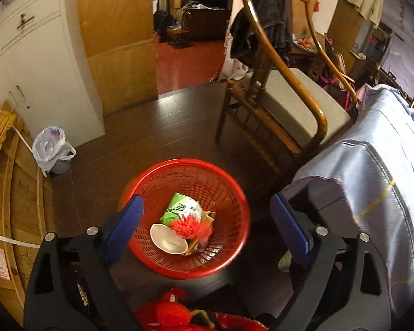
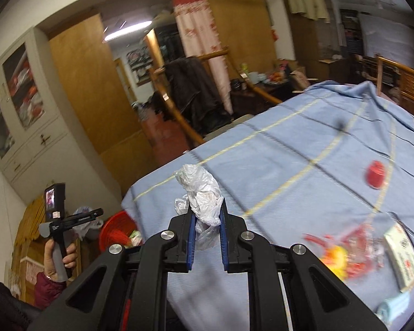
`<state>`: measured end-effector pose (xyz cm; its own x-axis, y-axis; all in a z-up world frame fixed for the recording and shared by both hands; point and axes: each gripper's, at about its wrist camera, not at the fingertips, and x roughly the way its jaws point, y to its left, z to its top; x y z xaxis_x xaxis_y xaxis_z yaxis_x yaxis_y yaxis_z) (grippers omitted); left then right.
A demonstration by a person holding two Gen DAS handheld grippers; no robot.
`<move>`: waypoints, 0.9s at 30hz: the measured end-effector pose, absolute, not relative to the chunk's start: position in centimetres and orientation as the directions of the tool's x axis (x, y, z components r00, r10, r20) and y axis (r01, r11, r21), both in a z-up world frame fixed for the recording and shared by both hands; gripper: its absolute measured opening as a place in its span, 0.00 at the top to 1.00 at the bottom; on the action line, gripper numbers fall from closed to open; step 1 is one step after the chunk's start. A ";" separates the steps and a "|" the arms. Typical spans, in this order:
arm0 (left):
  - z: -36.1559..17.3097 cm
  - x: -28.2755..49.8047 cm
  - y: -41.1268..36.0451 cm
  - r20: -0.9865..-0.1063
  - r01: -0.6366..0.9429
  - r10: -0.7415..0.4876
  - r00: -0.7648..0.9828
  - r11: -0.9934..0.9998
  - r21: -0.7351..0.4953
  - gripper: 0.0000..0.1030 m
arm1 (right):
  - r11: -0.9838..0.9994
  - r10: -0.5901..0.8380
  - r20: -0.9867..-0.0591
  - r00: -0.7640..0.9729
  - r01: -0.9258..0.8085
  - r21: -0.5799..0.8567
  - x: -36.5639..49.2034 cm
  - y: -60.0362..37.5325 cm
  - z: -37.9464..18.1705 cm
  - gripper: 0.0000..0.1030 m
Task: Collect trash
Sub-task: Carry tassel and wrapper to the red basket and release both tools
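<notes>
A red mesh basket (image 1: 223, 251) stands on the dark floor and holds a green packet (image 1: 179, 207), a white bowl (image 1: 167, 238) and a red tassel (image 1: 189, 226). My left gripper (image 1: 207, 220) is open and empty above the basket. My right gripper (image 2: 206, 212) is shut on a crumpled clear plastic bag (image 2: 201, 193), held above the blue-clothed table (image 2: 289, 171). The basket also shows low left in the right wrist view (image 2: 114, 226). On the cloth lie a red round object (image 2: 376, 174), a red and yellow wrapper (image 2: 342, 251) and a white card box (image 2: 403, 256).
A wooden chair (image 1: 278, 104) with a grey cushion and dark jacket stands behind the basket. A small bin with a white bag (image 1: 53, 149) stands by the white cabinet (image 1: 33, 63). A wooden board (image 1: 19, 207) leans at left. The blue-clothed table edge (image 1: 372, 179) is at right.
</notes>
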<state>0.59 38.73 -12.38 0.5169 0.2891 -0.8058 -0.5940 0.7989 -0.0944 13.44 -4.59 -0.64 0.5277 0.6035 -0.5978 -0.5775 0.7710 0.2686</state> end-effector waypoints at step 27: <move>-10.9 -5.8 45.5 -0.735 -0.765 0.452 0.505 0.629 -0.138 0.07 | 0.418 0.709 -0.696 0.113 -0.862 0.287 11.1 23.1 -4.9 0.47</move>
